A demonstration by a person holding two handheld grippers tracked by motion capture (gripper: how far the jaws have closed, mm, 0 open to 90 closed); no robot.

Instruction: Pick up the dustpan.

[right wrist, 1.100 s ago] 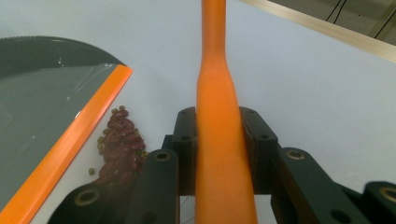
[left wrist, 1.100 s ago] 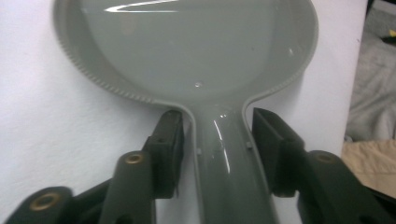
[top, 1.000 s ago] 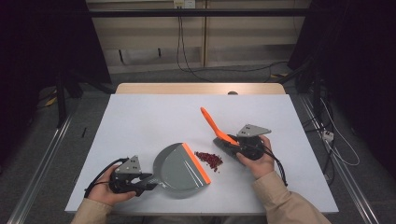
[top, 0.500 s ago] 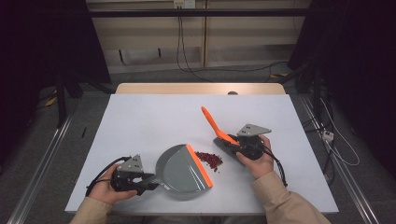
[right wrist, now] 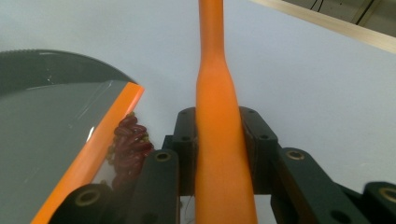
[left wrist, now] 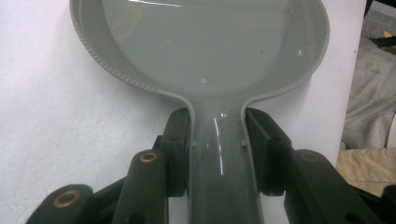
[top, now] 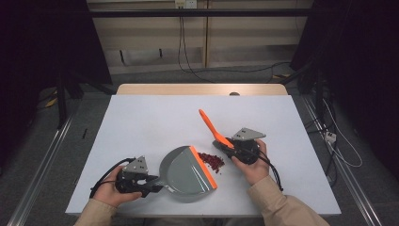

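Slightly toward the beans (top: 211, 162) the dustpan (top: 186, 173) is moved since the earlier frame. Its handle is clamped by the left gripper (top: 149, 181); the brush (top: 214, 129) is gripped by the right gripper (top: 227, 147), right of centre. The orange lip should be kept flat while the beans, at frame centre, are swept in.

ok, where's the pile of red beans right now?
High view: the red beans lie on the table, right of centre, against the dustpan's orange lip, just left of the right gripper.

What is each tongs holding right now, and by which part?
Left tongs clamp the grey dustpan by its handle. Right tongs clamp the orange brush by its handle.
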